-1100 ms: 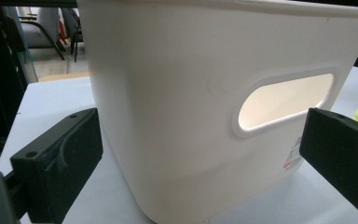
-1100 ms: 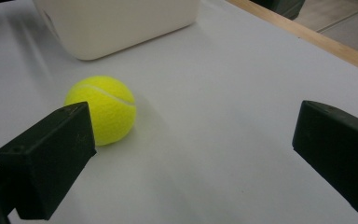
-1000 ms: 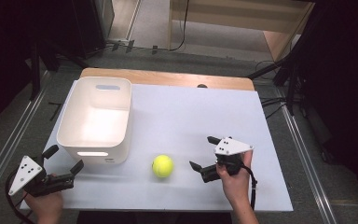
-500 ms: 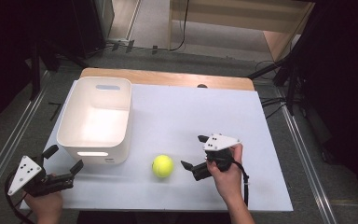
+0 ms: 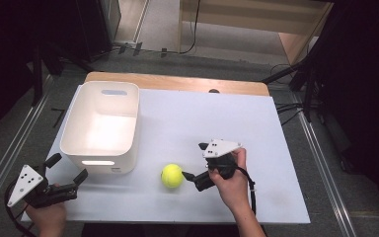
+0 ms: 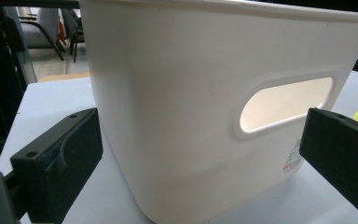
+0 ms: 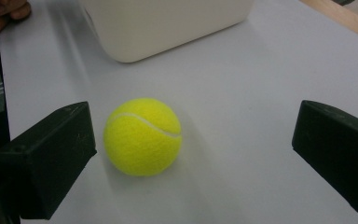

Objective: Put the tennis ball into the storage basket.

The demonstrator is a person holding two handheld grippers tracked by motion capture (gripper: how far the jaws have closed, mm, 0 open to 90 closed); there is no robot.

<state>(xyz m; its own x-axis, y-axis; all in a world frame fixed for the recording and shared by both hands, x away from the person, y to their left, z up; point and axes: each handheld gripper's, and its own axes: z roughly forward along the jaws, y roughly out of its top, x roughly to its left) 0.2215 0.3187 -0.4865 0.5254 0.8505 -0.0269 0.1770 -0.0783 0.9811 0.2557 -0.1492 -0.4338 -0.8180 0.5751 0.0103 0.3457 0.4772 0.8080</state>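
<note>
— What's on the table (image 5: 256,128), biggest first?

— One white tub (image 5: 101,128), standing upright toward the left edge, nearer the back than the front. It has a slot handle cut into the end wall that faces the person. Then one yellow tennis ball (image 5: 171,175), lying on the bare table near the front edge, just off the tub's front right corner and not touching it.

— And the grippers?

— Two. The right gripper (image 5: 191,165) sits just beside the ball on its right, jaws spread wide and holding nothing. In the right gripper view the ball (image 7: 142,136) lies between the jaws but close to the left one, with a wide gap to the other. The left gripper (image 5: 68,174) hangs off the front left corner of the table, jaws also apart and empty, pointed at the tub's handle end (image 6: 214,107).

— How do you reckon the ball handles?

— Light, I'd judge, with a felt cover that gives a little and grips well, so it shouldn't slip. It's round, though, so a nudge from one jaw would likely send it rolling. I'd centre it between the jaws and close across its middle, at the widest part.

— Fragile?

— No. A firm squeeze shouldn't hurt it.
</note>
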